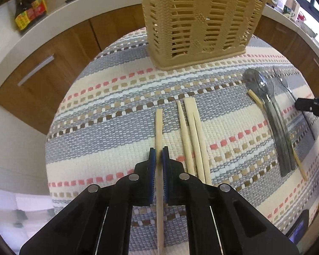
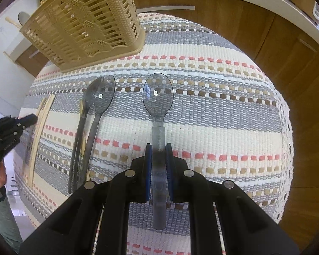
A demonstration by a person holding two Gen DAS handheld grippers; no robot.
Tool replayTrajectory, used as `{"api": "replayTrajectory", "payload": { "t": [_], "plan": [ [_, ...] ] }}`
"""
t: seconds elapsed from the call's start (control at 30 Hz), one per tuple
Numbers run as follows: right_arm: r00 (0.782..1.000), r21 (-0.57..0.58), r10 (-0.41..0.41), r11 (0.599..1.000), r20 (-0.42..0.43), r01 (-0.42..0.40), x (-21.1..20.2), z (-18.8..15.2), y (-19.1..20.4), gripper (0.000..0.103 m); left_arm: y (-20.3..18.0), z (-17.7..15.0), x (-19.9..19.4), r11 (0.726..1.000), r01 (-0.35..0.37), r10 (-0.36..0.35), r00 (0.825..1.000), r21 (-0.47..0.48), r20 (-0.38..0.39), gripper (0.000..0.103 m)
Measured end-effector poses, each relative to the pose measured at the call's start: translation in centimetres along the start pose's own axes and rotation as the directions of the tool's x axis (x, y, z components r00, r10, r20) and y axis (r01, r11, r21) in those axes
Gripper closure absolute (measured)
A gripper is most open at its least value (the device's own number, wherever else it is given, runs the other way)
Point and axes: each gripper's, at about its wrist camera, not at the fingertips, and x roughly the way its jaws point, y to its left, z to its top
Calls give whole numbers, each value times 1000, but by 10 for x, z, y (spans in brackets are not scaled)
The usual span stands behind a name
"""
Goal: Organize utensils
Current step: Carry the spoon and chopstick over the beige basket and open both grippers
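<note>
A kitchen table under a striped woven cloth (image 1: 108, 114) was shown, a beige slatted utensil basket (image 1: 200, 21) standing at its far edge. One light, stiff wooden chopstick (image 1: 158, 127) was pinched mid-length by the left gripper (image 1: 158, 155). A slick, clear plastic spoon (image 2: 158, 106) was clamped at the handle by the right gripper (image 2: 158, 153).

Beige lattice basket (image 1: 200, 21), pale wooden chopsticks (image 1: 191, 136), smoky grey spoons (image 2: 158, 110), striped cloth (image 1: 108, 110) (grey, cream, coral dashes)
</note>
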Motion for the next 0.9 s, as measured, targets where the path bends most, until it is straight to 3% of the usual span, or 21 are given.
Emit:
{"api": "replayTrajectory", "payload": {
  "t": [0.1,0.23,0.33,0.4,0.5,0.53,0.63,0.73,0.8,0.9],
  "plan": [
    [1000,-13,-10,1000,-13,10,1,5,3,86,8,1,0,1000,24,-24,1000,-18,-3,97],
    [999,-10,-23,1000,-26,23,2,20,1,65,14,12,3,998,54,-54,998,-21,-22,95],
    [999,-18,-17,1000,-51,16,8,29,2,65,15,21,10,999,44,-44,998,5,-45,95],
    [998,-36,-27,999,-62,25,8,33,6,70,13,30,14,999,45,-43,997,19,-68,93],
    [996,-73,-65,996,-61,60,9,36,17,91,8,37,16,998,36,-32,995,47,-92,92],
    [995,-93,-80,993,-56,74,8,35,23,93,4,38,16,998,21,-15,995,65,-97,91],
    [997,-110,-68,992,-39,63,3,32,30,93,-5,35,10,995,-12,20,996,96,-82,99],
    [998,-127,-55,990,17,57,-13,28,39,93,-14,31,4,994,-30,36,998,109,-45,99],
    [998,-136,-32,990,56,40,-29,28,43,93,-16,30,-17,994,18,-22,999,109,32,99],
    [991,-165,-5,986,135,27,-61,32,51,93,-12,31,-58,991,78,-92,987,106,135,99]
  ]
}}
